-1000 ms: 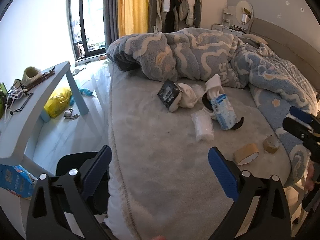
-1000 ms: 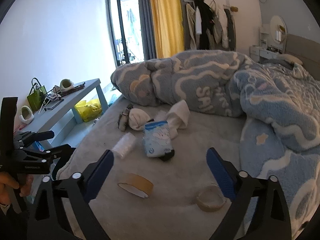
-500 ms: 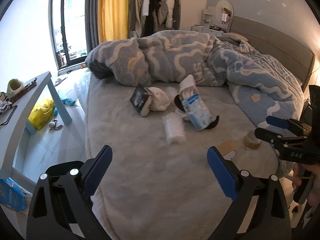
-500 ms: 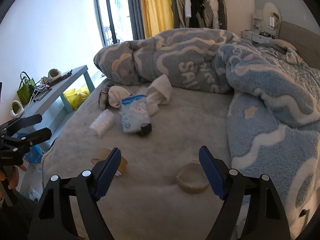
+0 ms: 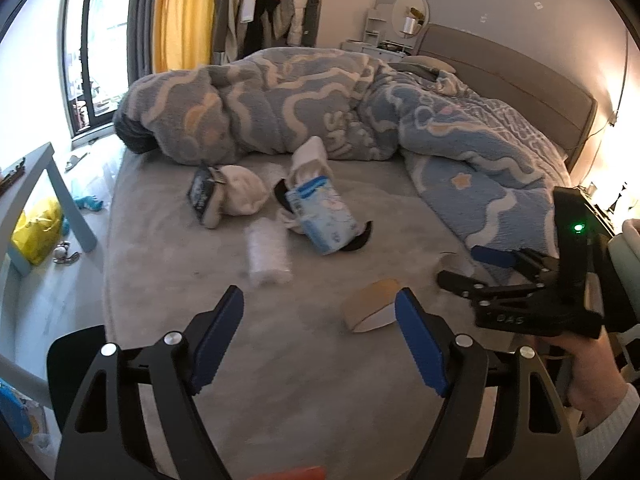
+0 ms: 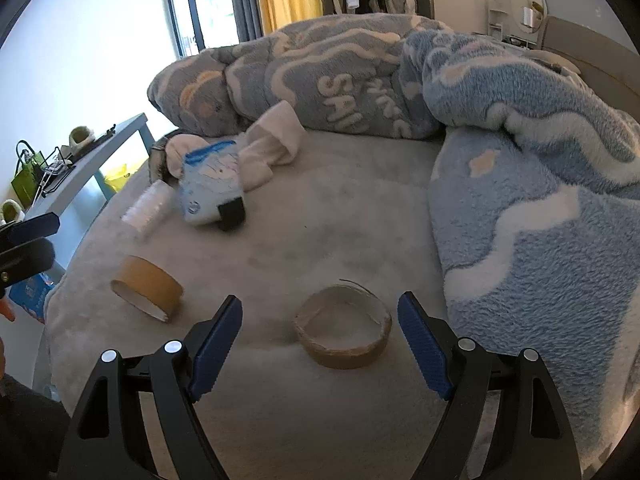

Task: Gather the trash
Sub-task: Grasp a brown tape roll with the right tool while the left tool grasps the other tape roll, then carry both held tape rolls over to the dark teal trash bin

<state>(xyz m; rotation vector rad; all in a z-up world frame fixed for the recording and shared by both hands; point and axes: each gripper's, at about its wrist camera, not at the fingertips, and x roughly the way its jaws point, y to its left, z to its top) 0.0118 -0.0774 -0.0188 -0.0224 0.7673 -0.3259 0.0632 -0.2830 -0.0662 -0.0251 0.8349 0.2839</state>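
Trash lies on the grey bed (image 5: 168, 280). In the right wrist view a low cardboard ring (image 6: 344, 328) sits just ahead of my right gripper (image 6: 320, 340), in line with the gap between its closing jaws; the pads do not touch it. A brown tape core (image 6: 146, 286) lies left of it. In the left wrist view that tape core (image 5: 372, 304) sits just past the right fingertip of my left gripper (image 5: 320, 336), whose jaws are closing on nothing. Farther back are a clear plastic roll (image 5: 266, 256), a blue tissue pack (image 5: 320, 216) and a black packet (image 5: 200, 194).
A bunched blue-and-white blanket (image 6: 520, 128) covers the bed's back and right side. White socks (image 6: 272, 148) lie by the tissue pack. A pale blue side table (image 5: 60, 200) and a yellow bag (image 5: 36, 228) stand left of the bed. A person's hand (image 5: 592, 368) holds the right gripper.
Both grippers have come closer to the bed and their jaws have narrowed. The right one sank toward the cardboard ring; the left one swung toward the brown tape core.
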